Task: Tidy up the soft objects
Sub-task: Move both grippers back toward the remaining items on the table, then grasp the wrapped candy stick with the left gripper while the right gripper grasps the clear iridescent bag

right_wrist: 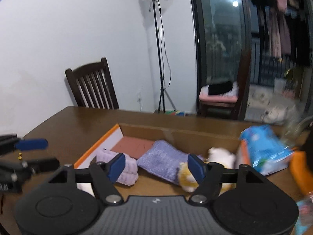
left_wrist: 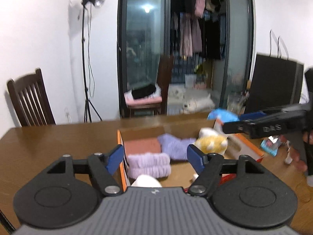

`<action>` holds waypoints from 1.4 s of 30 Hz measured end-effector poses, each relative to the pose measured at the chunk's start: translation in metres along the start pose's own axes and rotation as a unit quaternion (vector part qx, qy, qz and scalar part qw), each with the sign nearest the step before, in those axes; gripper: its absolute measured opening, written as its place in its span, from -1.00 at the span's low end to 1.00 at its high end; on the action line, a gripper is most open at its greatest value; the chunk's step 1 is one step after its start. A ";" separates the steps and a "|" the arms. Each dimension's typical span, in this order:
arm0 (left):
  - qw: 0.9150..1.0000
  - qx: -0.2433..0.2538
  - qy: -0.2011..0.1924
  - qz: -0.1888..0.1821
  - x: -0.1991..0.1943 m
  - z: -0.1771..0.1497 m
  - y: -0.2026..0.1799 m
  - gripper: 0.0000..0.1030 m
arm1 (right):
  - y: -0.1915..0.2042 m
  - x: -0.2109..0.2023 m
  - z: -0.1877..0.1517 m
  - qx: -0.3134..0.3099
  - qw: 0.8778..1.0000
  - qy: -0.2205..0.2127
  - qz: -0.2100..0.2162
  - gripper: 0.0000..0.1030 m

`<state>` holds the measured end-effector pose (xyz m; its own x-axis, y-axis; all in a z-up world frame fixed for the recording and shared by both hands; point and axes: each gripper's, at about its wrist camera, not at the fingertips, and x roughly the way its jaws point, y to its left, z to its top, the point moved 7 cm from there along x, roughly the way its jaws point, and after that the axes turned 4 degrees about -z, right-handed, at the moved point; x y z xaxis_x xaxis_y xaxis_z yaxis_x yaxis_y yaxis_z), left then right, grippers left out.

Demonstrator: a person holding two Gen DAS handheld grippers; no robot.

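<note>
Both my grippers, left gripper (left_wrist: 155, 157) and right gripper (right_wrist: 156, 168), spread, empty, above box (right_wrist: 97, 148). Plush toy (right_wrist: 187, 178) light, squashy; I'd pinch body. Rolled towel (left_wrist: 148, 164) soft; grab mid-roll.

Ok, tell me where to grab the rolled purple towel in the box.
Judging by its pose, pinch the rolled purple towel across its stacked folds, coming from above. It lies flat near the cardboard box corner; the open right gripper already hovers close.

Black linkage arms, silver screws, blue fingers (left_wrist: 115, 157), ribbed grey housing.
</note>
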<state>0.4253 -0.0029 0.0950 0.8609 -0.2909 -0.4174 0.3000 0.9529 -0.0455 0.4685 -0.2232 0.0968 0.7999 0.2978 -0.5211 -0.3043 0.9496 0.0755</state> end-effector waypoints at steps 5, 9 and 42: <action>0.999 0.003 -0.043 0.005 -0.054 -0.003 -0.022 0.65 | 0.003 -0.080 -0.003 -0.018 0.999 -0.039 -0.014 0.55; 0.995 -0.017 -0.097 0.018 -0.103 -0.033 -0.037 0.90 | 0.018 -0.139 -0.038 -0.039 0.996 -0.076 -0.019 0.60; 0.997 -0.069 -0.027 0.033 -0.128 -0.179 -0.041 0.75 | 0.050 -0.197 -0.208 0.030 0.996 -0.083 -0.029 0.54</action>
<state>0.2294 0.0102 -0.0125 0.8992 -0.2276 -0.3736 0.1852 0.9717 -0.1463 0.1880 -0.2545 0.0262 0.8914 0.2492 -0.3786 -0.2272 0.9684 0.1024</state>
